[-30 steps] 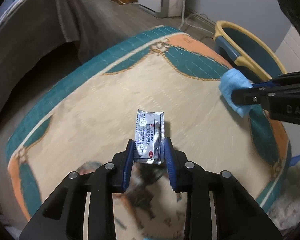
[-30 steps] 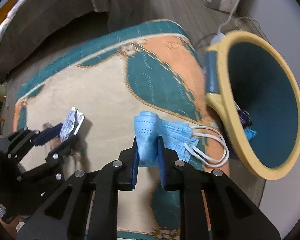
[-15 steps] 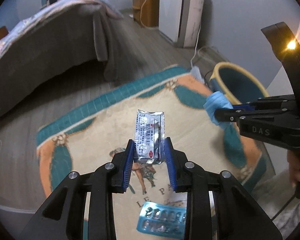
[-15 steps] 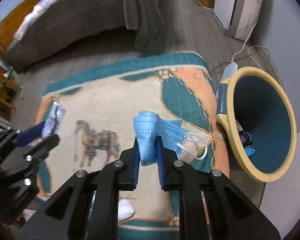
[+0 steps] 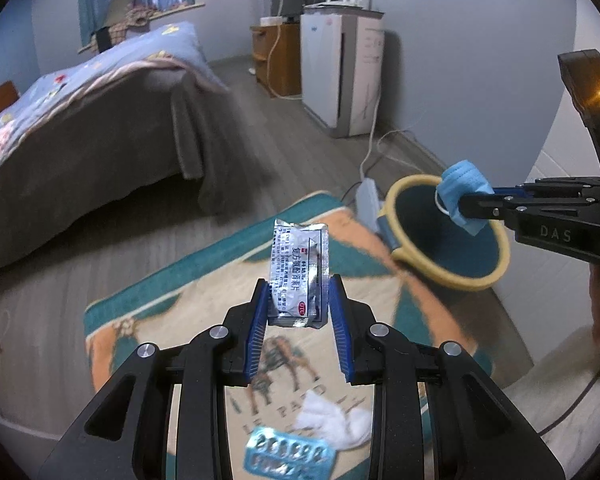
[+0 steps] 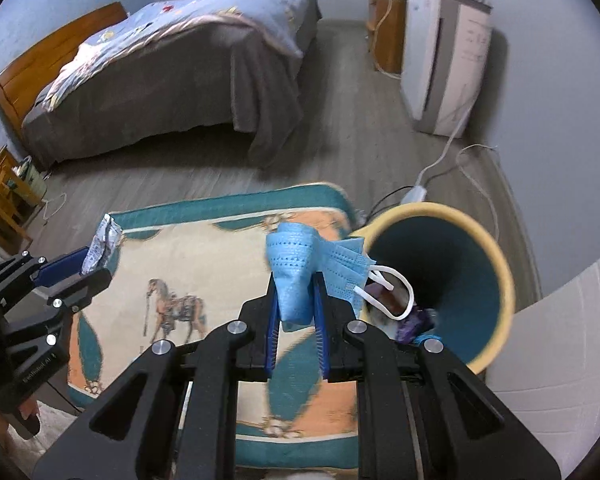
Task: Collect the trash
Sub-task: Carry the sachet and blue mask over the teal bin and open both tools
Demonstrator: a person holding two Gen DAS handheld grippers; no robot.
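Observation:
My left gripper (image 5: 298, 292) is shut on a silver medicine sachet (image 5: 299, 268), held upright high above the rug; the sachet also shows in the right wrist view (image 6: 102, 242). My right gripper (image 6: 296, 292) is shut on a folded blue face mask (image 6: 300, 268) with white ear loops, held just left of the mouth of the yellow-rimmed teal trash bin (image 6: 496, 272). In the left wrist view the mask (image 5: 462, 192) hangs over the bin (image 5: 428, 268). The bin holds some trash. A blister pack (image 5: 288, 456) and a white tissue (image 5: 332, 420) lie on the rug.
The horse-patterned rug (image 6: 180, 248) lies on a wood floor. A bed (image 6: 160, 80) with a grey cover stands at the back left. A white appliance (image 6: 444, 68) and a power cord (image 6: 452, 152) are behind the bin. A small wooden table (image 6: 4, 200) stands at the left.
Both grippers have risen well above the rug, each keeping its hold. The right gripper has carried the mask toward the bin's mouth.

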